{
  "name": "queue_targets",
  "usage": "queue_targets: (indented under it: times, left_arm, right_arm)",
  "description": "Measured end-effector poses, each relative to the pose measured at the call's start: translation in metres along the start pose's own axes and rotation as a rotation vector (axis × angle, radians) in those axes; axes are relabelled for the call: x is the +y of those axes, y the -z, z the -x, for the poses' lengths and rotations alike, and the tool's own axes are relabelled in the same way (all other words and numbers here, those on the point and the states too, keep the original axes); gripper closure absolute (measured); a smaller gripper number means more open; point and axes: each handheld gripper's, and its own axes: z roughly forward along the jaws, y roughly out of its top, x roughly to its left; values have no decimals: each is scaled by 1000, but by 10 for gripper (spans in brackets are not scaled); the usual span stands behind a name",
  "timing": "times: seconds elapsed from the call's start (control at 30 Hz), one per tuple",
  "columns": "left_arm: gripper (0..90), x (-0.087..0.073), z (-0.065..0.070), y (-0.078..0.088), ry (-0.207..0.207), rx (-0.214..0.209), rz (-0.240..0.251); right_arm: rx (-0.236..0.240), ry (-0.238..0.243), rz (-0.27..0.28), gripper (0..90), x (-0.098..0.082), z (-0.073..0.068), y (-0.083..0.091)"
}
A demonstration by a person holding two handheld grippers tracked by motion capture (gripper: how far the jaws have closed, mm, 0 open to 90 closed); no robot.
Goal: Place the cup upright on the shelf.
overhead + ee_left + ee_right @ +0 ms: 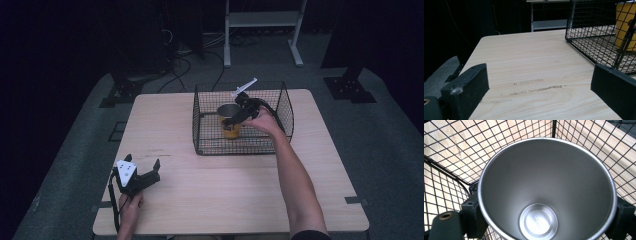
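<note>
Dark room, wood table | right gripper clamps yellow cup inside wire basket | left gripper spread, idle | step: cup at basket; next likely release or lift, clearing mesh

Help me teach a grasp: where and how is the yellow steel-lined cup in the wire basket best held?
Grip the yellow steel-lined cup on its outer wall just below the rim, coming from above. It stands upright, and the black wire basket blocks its sides. The right gripper has a finger on each side.
</note>
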Motion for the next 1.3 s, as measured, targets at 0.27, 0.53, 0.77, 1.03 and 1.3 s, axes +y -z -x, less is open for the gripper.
queue_targets:
  times: [0.27,0.53,0.77,1.03,1.3]
  left_arm:
    - [8,0,0,0,-4,0,1]
    - [8,0,0,0,-7,0,1]
    - [8,0,1,0,-7,0,0]
    - [8,0,1,0,-7,0,0]
    - [8,0,1,0,-8,1,-1]
  right_arm:
    - [-23,30,-7,127,0,-5,-1]
    - [-43,42,-8,118,-5,-6,1]
    - [-59,52,-12,74,-5,-8,3]
    - [-71,47,14,26,-2,-10,7]
    - [-80,47,50,25,2,-12,17]
